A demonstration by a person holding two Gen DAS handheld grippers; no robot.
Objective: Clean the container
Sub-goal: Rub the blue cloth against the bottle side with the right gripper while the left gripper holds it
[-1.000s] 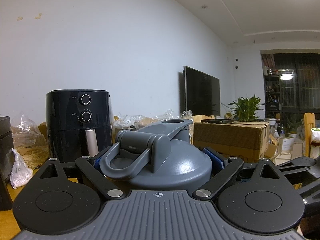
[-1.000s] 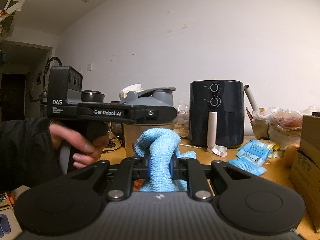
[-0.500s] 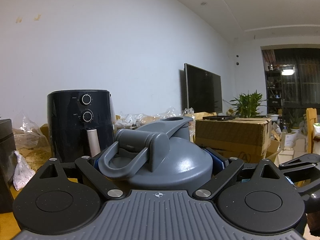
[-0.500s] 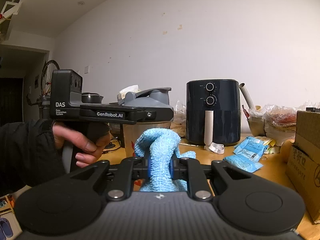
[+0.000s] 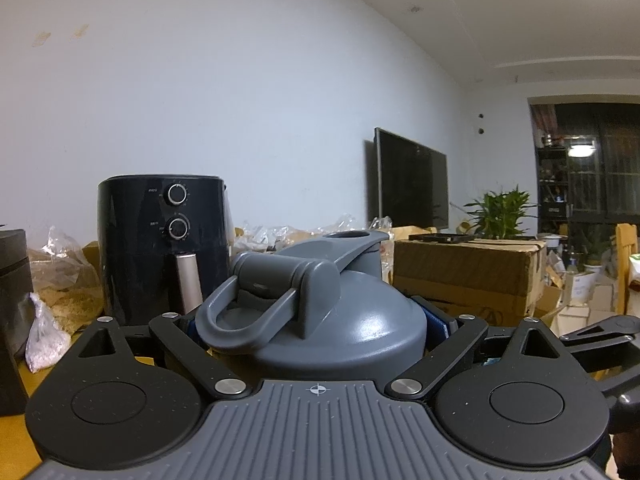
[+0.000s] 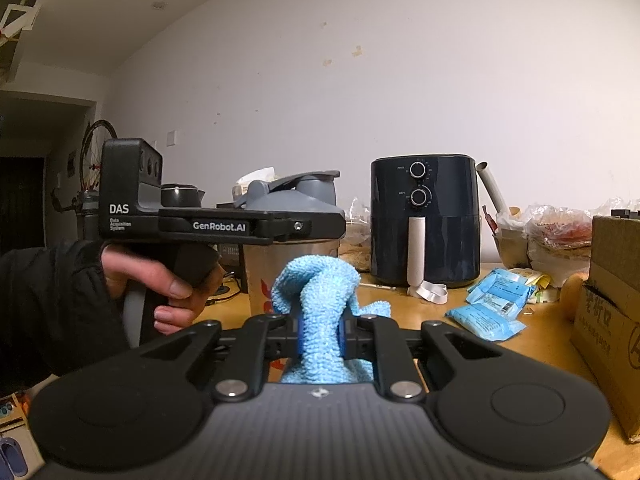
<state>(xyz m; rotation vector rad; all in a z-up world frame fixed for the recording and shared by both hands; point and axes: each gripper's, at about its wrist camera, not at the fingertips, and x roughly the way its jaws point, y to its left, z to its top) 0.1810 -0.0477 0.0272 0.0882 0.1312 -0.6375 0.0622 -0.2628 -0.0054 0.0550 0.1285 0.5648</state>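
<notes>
Right wrist alone shows claw [image 6: 320,330] pinching cloth [image 6: 320,292].

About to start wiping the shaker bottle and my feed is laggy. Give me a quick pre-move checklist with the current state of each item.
1. Left gripper clamped on the shaker bottle at its grey lid: ok, fingers press both sides.
2. Right gripper shut on the blue cloth: ok, cloth bunched between the fingers.
3. Bottle upright: ok, in the right wrist view.
4. Cloth touching the bottle: not ok, it sits in front of it; contact not visible.
5. Flip cap closed: not ok, it stands raised above the lid.
6. Bottle resting on the table or lifted: cannot tell, its base is hidden behind the cloth.
</notes>
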